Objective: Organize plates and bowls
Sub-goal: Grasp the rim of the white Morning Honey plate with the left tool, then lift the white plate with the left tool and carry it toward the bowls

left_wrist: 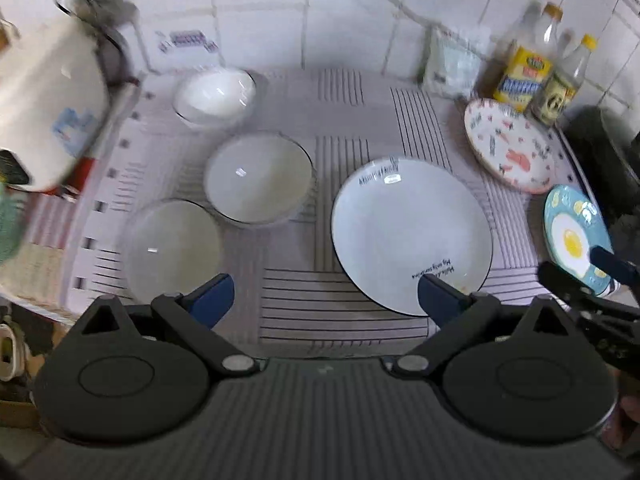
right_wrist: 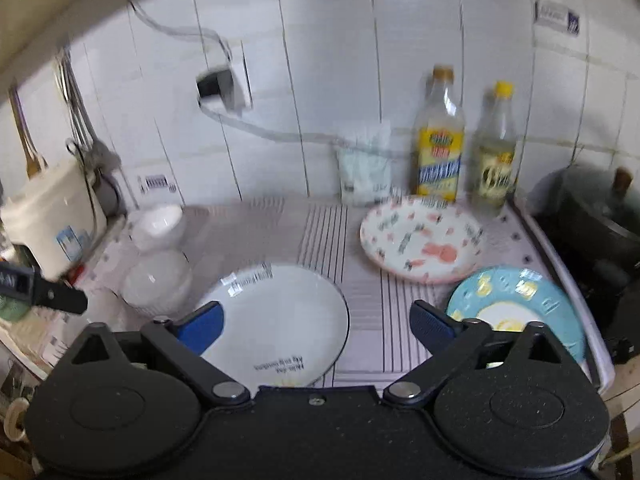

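Three white bowls lie in a row on the left of the striped mat: a small one (left_wrist: 216, 94) at the back, a wider one (left_wrist: 258, 178) in the middle, another (left_wrist: 174, 248) at the front. A large white plate with lettering (left_wrist: 412, 236) lies mid-mat, also in the right wrist view (right_wrist: 280, 320). A pink-patterned plate (left_wrist: 510, 144) (right_wrist: 422, 240) and a blue egg plate (left_wrist: 576, 232) (right_wrist: 516, 304) lie on the right. My left gripper (left_wrist: 324, 300) is open and empty above the mat's front. My right gripper (right_wrist: 316, 326) is open and empty between the white and blue plates.
Two yellow-labelled bottles (right_wrist: 440, 140) and a plastic bag (right_wrist: 366, 168) stand against the tiled wall. A white rice cooker (left_wrist: 48, 104) stands at the left, a dark pot (right_wrist: 600, 216) at the right. The mat (left_wrist: 340, 108) has bare room at the back centre.
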### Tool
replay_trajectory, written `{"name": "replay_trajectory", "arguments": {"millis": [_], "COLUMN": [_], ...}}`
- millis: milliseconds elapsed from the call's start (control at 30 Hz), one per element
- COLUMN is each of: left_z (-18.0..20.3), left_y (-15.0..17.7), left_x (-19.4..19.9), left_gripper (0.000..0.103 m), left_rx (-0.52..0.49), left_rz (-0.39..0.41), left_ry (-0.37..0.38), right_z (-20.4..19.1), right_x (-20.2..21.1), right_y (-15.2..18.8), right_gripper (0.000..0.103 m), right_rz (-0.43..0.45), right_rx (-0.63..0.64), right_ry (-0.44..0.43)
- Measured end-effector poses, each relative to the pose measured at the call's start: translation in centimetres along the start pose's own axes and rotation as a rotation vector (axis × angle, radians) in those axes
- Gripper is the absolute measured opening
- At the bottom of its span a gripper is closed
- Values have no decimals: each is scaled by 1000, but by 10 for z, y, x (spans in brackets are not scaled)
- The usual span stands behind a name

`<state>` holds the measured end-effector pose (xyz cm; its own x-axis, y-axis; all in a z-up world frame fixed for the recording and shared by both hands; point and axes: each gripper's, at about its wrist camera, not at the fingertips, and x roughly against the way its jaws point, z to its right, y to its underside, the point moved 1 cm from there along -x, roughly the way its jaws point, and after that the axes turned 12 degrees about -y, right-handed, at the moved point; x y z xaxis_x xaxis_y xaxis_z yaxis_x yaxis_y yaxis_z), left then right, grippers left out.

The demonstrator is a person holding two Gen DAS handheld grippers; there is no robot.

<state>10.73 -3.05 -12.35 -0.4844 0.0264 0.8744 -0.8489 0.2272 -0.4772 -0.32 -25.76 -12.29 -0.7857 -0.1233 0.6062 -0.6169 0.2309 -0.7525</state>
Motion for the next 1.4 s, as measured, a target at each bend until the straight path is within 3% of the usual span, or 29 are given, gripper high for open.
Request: {"name": "replay_trajectory", "arguments": {"millis": [200, 400, 600, 767, 867, 1133, 1400], "left_z": [21, 24, 28, 30, 35, 36, 43], "left_y": [7, 7, 7, 8, 6, 2, -10], "left_x": [-67, -105, -123, -135, -138, -147, -138], "left_gripper": [98, 96, 67, 42, 25, 27, 27], "left_rx": [-43, -36, -56, -40, -40, 14, -100], "left_rz": [-9, -41, -89, -133, -133, -135, -132], "left_ry": [-46, -6, 55, 106, 140, 144, 106], "right_z": [27, 41, 49, 53, 52, 64, 62], "right_x": [-57, -96, -110, -122, -126, -124, -118], "right_y": [28, 53, 56, 56, 56, 60, 54], "right_gripper": [94, 88, 78, 52, 46, 26, 22], "right_rz": [-19, -84, -78, -91, -89, -80, -107], "right_rx": [-86, -156, -220, -253, -248, -232, -202], "right_ry": [-60, -75, -102, -132, -128, -142, -182]}}
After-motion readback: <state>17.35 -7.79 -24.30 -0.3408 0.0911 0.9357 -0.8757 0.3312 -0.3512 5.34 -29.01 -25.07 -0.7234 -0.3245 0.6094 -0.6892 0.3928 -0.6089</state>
